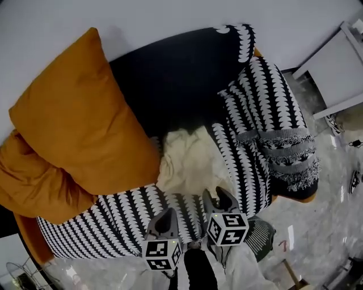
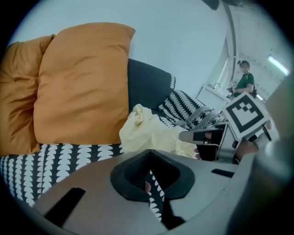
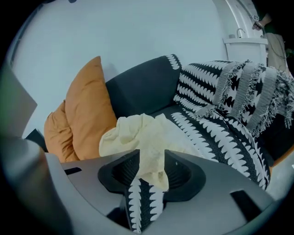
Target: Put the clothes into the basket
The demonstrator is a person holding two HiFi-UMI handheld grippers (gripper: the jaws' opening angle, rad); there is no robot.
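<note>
Cream garment (image 3: 138, 133) drapes its near edge between the parted right claw (image 3: 150, 158).

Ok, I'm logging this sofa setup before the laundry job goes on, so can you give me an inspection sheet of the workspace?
Surface: sofa seat covered by a black-and-white patterned throw.
Job's things: one cream garment lies crumpled on the seat; no basket seen.
Clutter: two orange cushions lean on the backrest, left of the garment in the head view.
Grippers: right gripper open, with the garment's near edge between its jaws; left gripper shut and empty.
Cables: nothing seen.
Surroundings: white wall, white furniture, marbled floor, a person far in the background.
</note>
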